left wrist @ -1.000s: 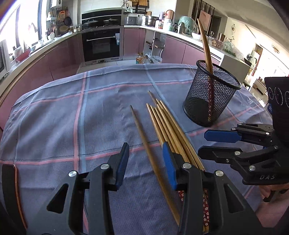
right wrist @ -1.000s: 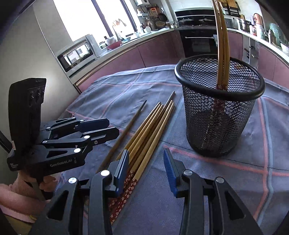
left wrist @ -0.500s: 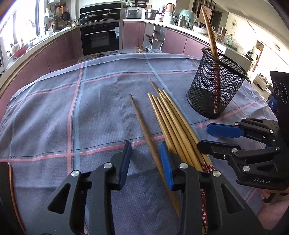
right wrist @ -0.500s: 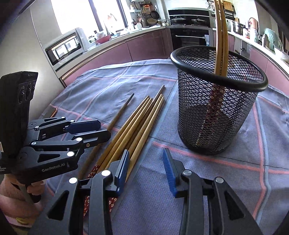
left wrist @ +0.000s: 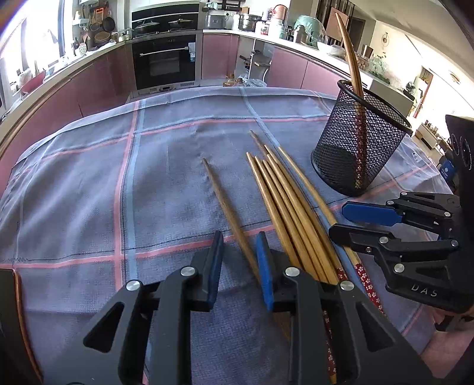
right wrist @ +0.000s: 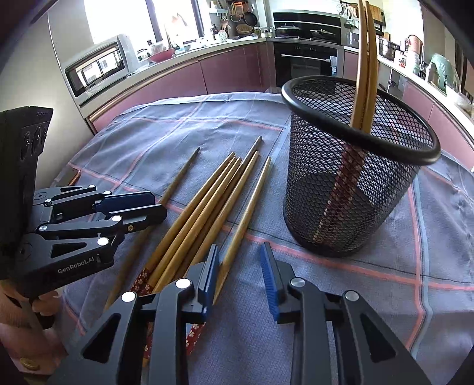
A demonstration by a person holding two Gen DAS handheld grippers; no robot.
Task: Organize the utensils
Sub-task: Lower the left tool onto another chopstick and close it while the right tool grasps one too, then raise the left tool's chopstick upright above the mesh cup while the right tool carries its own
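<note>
Progress: two brown wooden chopsticks (right wrist: 363,59) stand leaning in the black wire-mesh cup (right wrist: 352,189). Left to do: a bundle of chopsticks (left wrist: 291,207) and one separate darker chopstick (left wrist: 228,207) lie flat on the grey checked cloth (left wrist: 89,183), just beside the cup. My left gripper (left wrist: 238,262) straddles the lone stick, jaws released; my right gripper (right wrist: 241,272) is released too, holding nothing.

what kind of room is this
Most likely a home kitchen: a built-in black oven sits in pink cabinets, pots and jars crowd the countertop, and a silver microwave stands by the window.
</note>
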